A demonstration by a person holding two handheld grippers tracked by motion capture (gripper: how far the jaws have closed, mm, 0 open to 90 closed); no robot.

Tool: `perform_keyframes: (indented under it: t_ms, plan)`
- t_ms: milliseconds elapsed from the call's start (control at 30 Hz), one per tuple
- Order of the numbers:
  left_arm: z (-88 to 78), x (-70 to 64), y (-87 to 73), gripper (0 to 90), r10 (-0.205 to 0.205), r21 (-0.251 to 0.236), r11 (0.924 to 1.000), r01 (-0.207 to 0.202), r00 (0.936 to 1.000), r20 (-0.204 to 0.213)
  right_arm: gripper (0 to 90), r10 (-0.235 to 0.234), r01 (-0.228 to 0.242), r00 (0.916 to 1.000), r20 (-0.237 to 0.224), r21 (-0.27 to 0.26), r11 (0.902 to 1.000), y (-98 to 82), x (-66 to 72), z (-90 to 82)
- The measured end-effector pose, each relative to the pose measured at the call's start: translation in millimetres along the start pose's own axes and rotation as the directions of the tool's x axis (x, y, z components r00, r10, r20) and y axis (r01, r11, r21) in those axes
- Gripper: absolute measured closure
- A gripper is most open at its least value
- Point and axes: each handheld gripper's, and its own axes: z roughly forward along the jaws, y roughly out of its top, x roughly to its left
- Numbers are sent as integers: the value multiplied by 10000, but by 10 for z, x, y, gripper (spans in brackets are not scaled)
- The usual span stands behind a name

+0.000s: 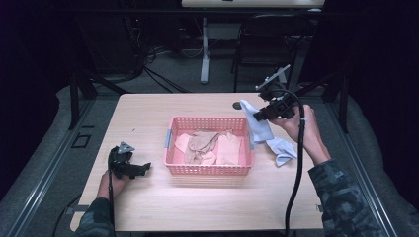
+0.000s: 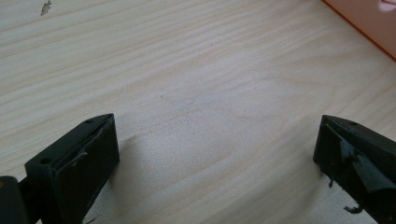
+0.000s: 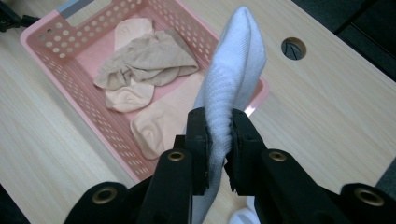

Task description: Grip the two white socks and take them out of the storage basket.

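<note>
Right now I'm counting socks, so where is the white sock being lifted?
In the high view the white sock hangs from the right gripper, just past the pink basket's right rim, above a second white sock on the table.

Close view along the left tool [image 2: 217,154], its two black jaws spread wide apart with nothing between them, low over a pale wood-grain table [image 2: 187,70]. A pink basket [image 2: 369,21] corner sits ahead, beyond the right-hand jaw.

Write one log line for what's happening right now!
right gripper: shut on white sock | left gripper: open | pink basket: holds tan socks
</note>
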Motion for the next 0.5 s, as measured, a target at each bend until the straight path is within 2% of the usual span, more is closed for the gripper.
perform_keyframes:
  t_ms: [500]
  plan:
    - [0,0,0,1,-1,1,10000,1,10000,-2,797,894,-891,9946,526,-78,9960,-426,-382,-157]
